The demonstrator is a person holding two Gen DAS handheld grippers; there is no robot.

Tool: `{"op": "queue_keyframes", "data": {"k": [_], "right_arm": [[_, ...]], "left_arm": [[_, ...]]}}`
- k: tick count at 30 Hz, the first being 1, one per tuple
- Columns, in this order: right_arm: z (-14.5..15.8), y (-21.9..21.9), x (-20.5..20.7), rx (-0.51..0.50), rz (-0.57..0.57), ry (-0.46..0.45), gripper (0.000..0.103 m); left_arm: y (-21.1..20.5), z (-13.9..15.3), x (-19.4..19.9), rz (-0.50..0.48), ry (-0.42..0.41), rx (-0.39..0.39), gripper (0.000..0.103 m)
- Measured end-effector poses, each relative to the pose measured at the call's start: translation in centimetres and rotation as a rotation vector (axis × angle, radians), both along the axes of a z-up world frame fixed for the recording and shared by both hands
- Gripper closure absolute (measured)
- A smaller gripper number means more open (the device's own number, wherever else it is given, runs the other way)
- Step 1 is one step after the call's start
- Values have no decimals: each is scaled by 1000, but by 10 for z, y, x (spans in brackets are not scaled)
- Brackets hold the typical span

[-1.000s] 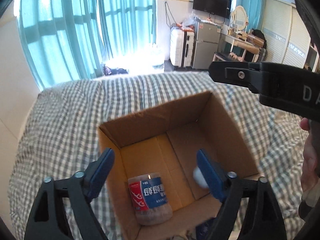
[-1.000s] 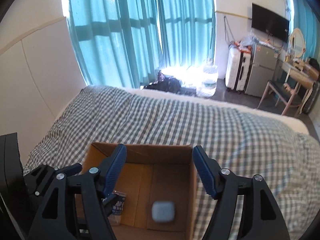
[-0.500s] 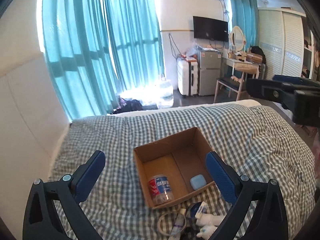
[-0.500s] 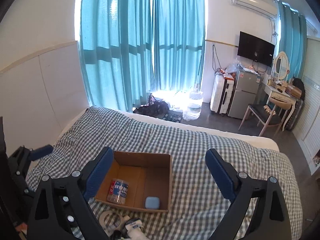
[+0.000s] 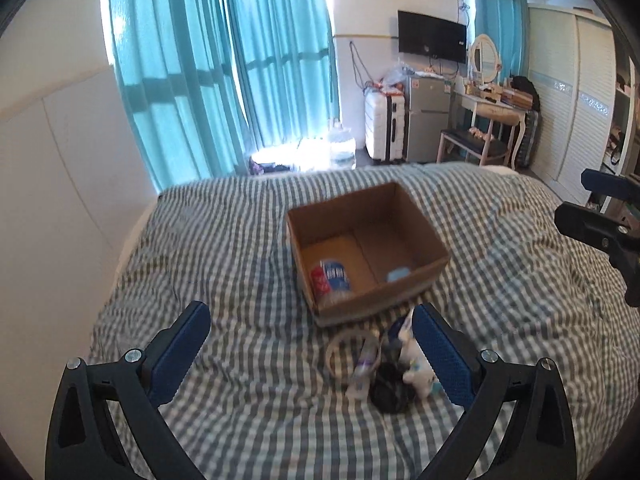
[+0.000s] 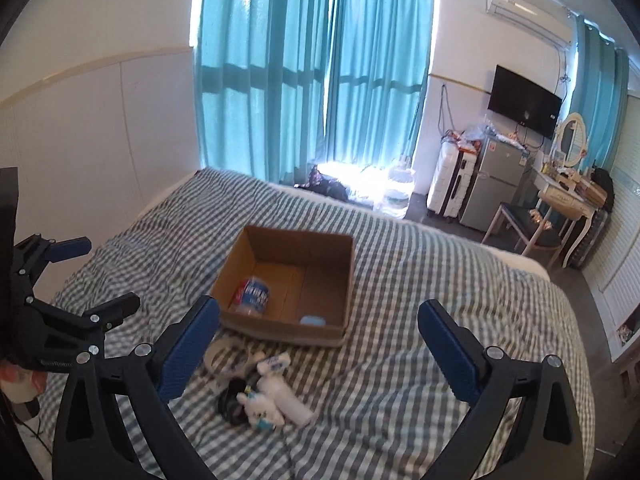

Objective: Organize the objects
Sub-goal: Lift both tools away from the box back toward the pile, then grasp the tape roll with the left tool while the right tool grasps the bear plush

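Note:
An open cardboard box (image 5: 368, 292) (image 6: 280, 332) sits on the checked bed. A jar with a red and blue label (image 5: 330, 278) (image 6: 252, 294) and a small light blue case (image 5: 398, 275) (image 6: 313, 320) lie inside it. In front of the box lies a small pile: a pale ring (image 5: 348, 350) (image 6: 224, 354), a white plush toy (image 5: 416, 368) (image 6: 256, 408), a white bottle (image 6: 296, 400) and a black item (image 5: 390, 388). My left gripper (image 5: 310, 320) hangs open and empty above the pile. My right gripper (image 6: 320, 312) is opening wide, with nothing between its jaws.
The checked bed cover (image 5: 240, 264) spreads on all sides of the box. A padded white wall (image 5: 60, 200) runs along the left. Beyond the bed stand teal curtains (image 6: 312, 80), a white suitcase (image 6: 450, 184), a small fridge (image 6: 494, 184) and a dressing table with a chair (image 6: 560, 208).
Both grippers have pulled back and up from the box, and their jaws have spread wider. The jar and the blue case stay in the box. The pile has come into view.

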State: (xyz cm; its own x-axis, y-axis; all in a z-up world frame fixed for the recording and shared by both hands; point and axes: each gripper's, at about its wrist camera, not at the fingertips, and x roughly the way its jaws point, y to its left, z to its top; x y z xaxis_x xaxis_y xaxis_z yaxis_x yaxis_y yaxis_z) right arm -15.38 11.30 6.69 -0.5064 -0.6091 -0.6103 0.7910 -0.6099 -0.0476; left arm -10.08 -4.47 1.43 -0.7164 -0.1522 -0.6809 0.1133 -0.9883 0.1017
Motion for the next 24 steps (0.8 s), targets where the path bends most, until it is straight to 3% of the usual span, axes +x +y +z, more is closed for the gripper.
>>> {"op": "queue_keyframes", "data": {"k": [6, 16, 20, 24], "right_arm": [[-68, -3, 15, 75, 5, -28, 3], [-175, -23, 2, 230, 31, -205, 4], [-213, -30, 4, 302, 70, -280, 18], [-232, -38, 4, 349, 96, -314, 31]], "left_arm": [[-3, -56, 16, 44, -57, 2, 0], [3, -143, 3, 72, -151, 11, 0], [1, -170, -4, 85, -210, -4, 0], [-5, -184, -7, 89, -240, 21, 0]]}}
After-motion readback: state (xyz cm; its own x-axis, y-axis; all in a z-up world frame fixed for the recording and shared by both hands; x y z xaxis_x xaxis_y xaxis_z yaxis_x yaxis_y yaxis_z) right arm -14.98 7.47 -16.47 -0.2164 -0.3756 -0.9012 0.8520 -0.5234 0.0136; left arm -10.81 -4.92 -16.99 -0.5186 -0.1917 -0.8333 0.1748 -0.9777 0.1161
